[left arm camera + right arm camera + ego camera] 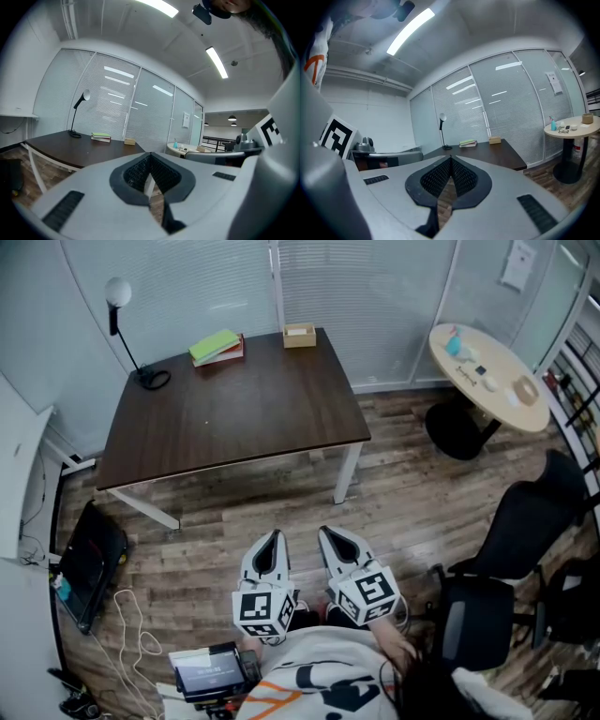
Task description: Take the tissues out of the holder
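Observation:
A small wooden tissue holder (299, 335) stands at the far edge of the dark brown table (234, 418). It also shows small and distant in the left gripper view (129, 141) and the right gripper view (495, 139). Both grippers hang close to the person's body over the wood floor, well short of the table. My left gripper (272, 536) has its jaws pressed together with nothing between them (150, 153). My right gripper (328, 532) is likewise shut and empty (450, 158). Whether tissues sit in the holder is too small to tell.
A desk lamp (120, 296) and stacked books (217, 346) stand on the table's far side. A round table (487, 371) with small items is at the right, black chairs (520, 521) near it. A black case (89, 563) and white cable (131, 634) lie on the floor at left.

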`<state>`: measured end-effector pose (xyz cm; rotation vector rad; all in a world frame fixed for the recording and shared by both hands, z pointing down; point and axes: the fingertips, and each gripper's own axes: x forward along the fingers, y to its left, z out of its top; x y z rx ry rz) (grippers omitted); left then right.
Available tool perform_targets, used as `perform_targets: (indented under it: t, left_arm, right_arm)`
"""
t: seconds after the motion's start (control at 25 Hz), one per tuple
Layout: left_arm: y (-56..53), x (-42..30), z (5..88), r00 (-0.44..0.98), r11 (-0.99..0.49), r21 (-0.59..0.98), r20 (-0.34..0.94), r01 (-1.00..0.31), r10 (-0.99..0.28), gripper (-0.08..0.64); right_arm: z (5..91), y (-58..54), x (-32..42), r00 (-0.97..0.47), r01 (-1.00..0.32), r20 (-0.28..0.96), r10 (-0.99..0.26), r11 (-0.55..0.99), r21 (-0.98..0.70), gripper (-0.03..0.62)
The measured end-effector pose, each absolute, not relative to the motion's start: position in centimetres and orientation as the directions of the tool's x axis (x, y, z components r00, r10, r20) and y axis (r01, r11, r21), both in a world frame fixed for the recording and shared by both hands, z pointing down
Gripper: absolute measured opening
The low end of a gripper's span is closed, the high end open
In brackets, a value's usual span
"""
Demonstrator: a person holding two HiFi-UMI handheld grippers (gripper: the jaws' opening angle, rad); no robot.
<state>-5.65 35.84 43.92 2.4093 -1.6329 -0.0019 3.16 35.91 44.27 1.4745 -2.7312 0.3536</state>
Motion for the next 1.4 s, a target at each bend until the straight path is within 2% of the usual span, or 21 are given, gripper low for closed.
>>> perform_targets:
  t: [0.68, 1.04, 1.4]
  left_arm:
    - [32.5, -10.0, 46.2, 0.409, -0.371, 0.221, 0.164, -0.902, -0.898, -0.002]
    - [29.9, -8.4, 47.2, 0.448, -0.406, 0.220, 0.193, -0.887, -0.873, -0.002]
    - [22.7, -6.9, 47.2, 0.393, -0.354, 0.207, 0.197, -0.912, -0.898, -0.002]
  right_arm:
    - [45.9, 33.5, 0.8, -0.484, -0.869, 0.158, -0.861, 0.452, -0.201, -0.005]
    - [46.7, 30.9, 2.3, -0.457, -0.881, 0.176, -0.872, 0.417, -0.224, -0.005]
    - [46.9, 23.3, 4.6, -0.498, -0.859, 0.168, -0.851, 0.459, -0.225, -0.005]
